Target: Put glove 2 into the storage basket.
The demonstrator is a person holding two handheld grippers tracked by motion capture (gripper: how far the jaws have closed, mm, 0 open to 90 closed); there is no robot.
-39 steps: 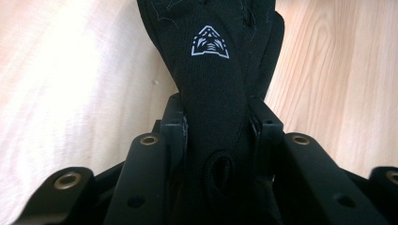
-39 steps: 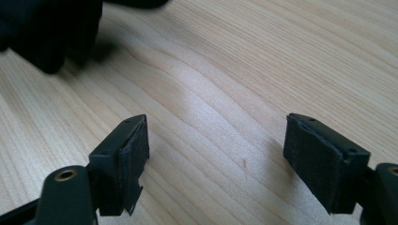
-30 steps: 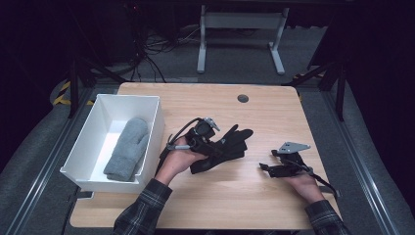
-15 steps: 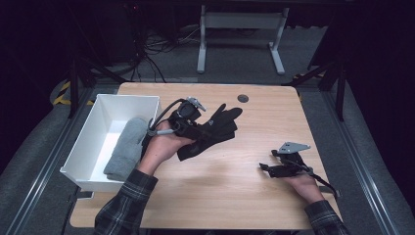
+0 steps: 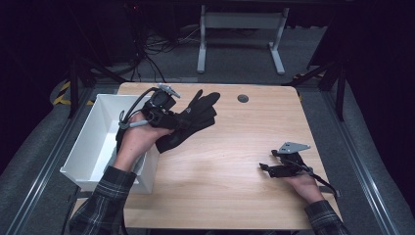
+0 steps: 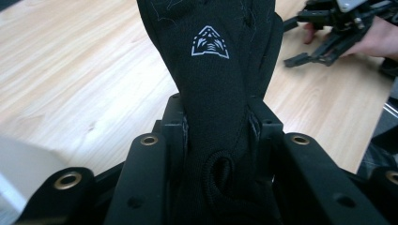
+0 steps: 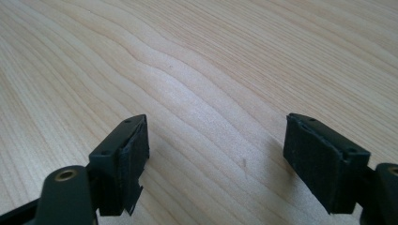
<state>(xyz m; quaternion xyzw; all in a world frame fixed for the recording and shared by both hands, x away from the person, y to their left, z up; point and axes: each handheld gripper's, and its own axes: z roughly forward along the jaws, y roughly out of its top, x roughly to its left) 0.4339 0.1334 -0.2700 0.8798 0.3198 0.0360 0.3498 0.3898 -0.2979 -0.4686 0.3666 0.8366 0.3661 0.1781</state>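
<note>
My left gripper (image 5: 177,119) is shut on a black glove (image 5: 195,115) and holds it in the air over the table's left part, just right of the white bin (image 5: 88,147). In the left gripper view the glove (image 6: 213,70), with a white emblem, is pinched between the jaws of the left gripper (image 6: 218,129) and hangs out ahead. My right gripper (image 5: 270,165) rests open on the wooden table (image 5: 220,196) at the right. Bare wood lies between the two pads of the right gripper (image 7: 218,140).
The person's left forearm crosses the bin's near right corner and hides part of its inside. A round dark grommet (image 5: 242,98) sits near the table's far edge. A white desk frame (image 5: 240,29) stands on the floor beyond. The right gripper (image 6: 335,26) shows past the glove.
My left gripper has carried the glove left and slightly farther back, from the table's middle toward the bin, lifting it. The right gripper has not moved.
</note>
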